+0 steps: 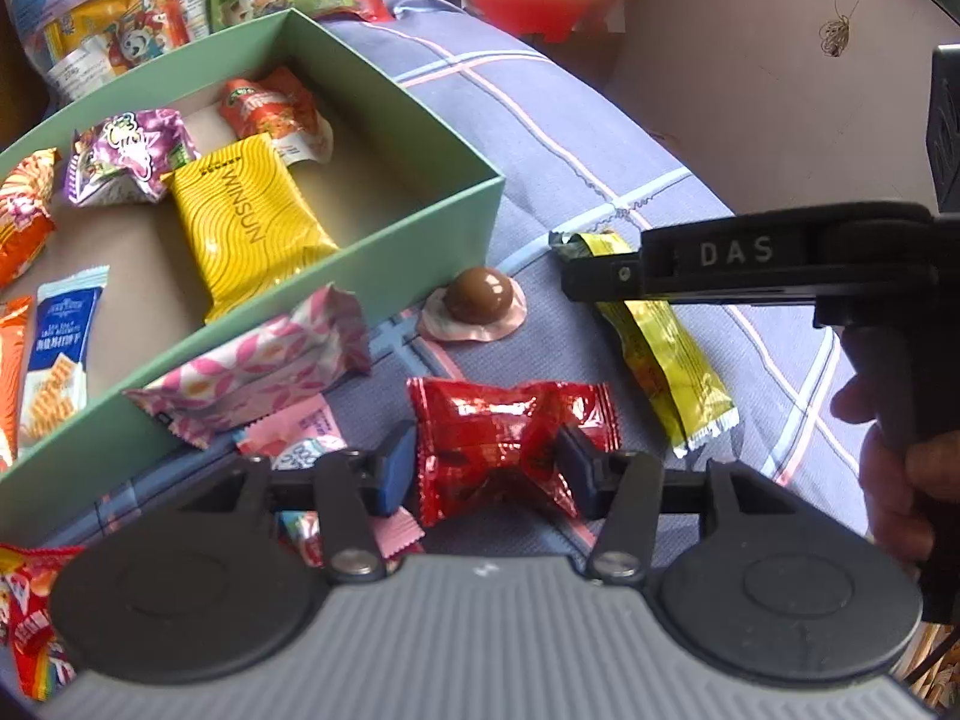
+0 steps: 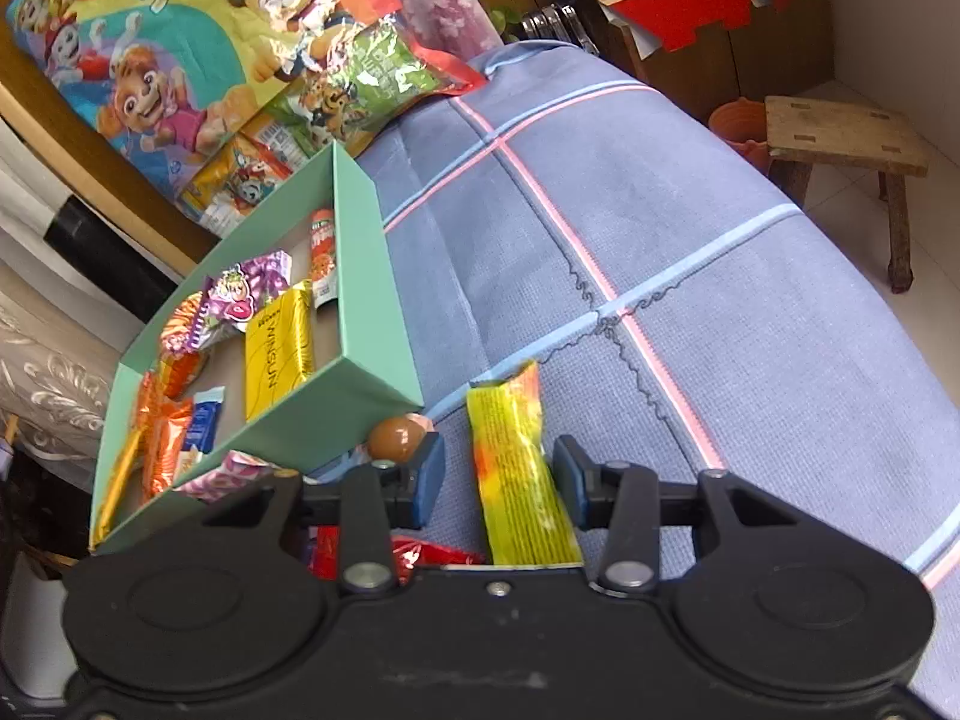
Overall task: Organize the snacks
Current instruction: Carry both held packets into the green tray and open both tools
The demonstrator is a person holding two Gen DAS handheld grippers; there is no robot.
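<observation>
- Left claw (image 1: pixel 486 465): clamped on red foil snack packet (image 1: pixel 510 438); blue pads pressed into both sides, wrapper pinched in at the middle.
- Right claw (image 2: pixel 499 480): set astride yellow-green stick sachet (image 2: pixel 519 468); right pad at the sachet edge, left pad standing off with a gap; contact cannot be confirmed, so grip state cannot be told.
- Sachet lying flat on blue plaid bedsheet (image 2: pixel 720 312), running lengthwise between the fingers.
- Chocolate ball on pink wrapper (image 1: pixel 480 303): ahead of left claw, just left of right claw, beside the corner of the mint-green box (image 1: pixel 384 252).
- Box ahead and to the left of both claws, open-topped, holding yellow WINSUN packet (image 1: pixel 252 222), purple candy bag (image 1: pixel 129 153), orange-red pouch (image 1: pixel 270 102), blue-white cracker packet (image 1: pixel 57 348).
- Pink leaf-print packet (image 1: pixel 264 360): ahead-left of left claw, leaning on the box's near wall.
- Hand (image 1: pixel 900 468) on the right claw's black handle, seen to the right of left claw.
- Large cartoon snack bag (image 2: pixel 180 42) beyond the box.
</observation>
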